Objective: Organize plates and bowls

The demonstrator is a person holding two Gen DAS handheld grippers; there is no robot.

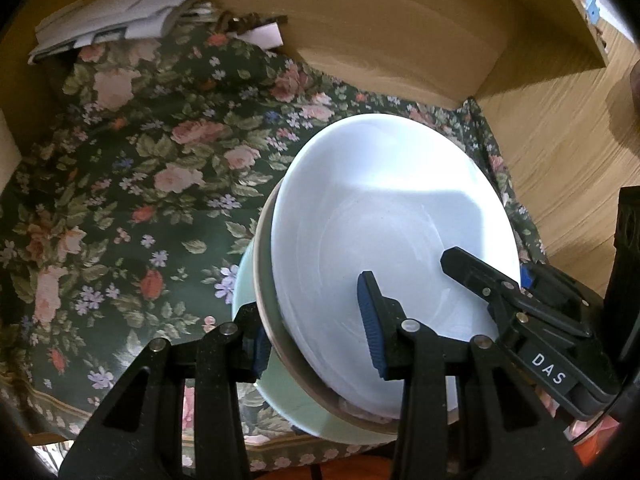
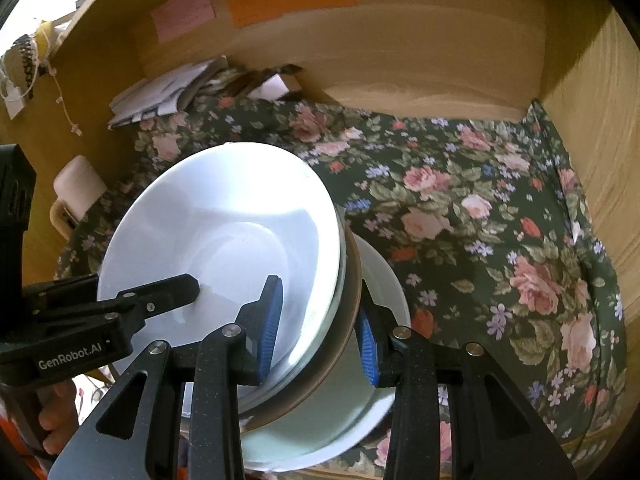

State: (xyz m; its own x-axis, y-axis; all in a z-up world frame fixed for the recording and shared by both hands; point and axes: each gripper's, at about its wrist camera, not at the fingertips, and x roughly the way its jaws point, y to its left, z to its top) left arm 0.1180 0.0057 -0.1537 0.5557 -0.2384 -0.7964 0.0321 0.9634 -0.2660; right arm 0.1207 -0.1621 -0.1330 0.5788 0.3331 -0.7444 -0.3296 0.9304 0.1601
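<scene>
Two black grippers pinch a stack of dishes from both sides, inside a wooden cupboard.

Left gripper (image 1: pixel 316 342) is clamped on the near rim of the stack, and the right gripper (image 2: pixel 320 326) is clamped on the other side, so both hold the same pile. On top sits a white bowl (image 1: pixel 384 216), under it a brown plate (image 1: pixel 266 264), and at the bottom a pale green bowl (image 1: pixel 272 384). The pile hangs tilted just above the flowery cloth (image 1: pixel 132 184) that covers the shelf, near its front edge. Papers (image 1: pixel 116 16) lie at the back, well apart from the dishes. The tilt looks risky: the smooth dishes could slide past each other and slip out. If one hand moves faster than the other, the pile could twist loose, or bump the wooden wall (image 2: pixel 592 128).
</scene>
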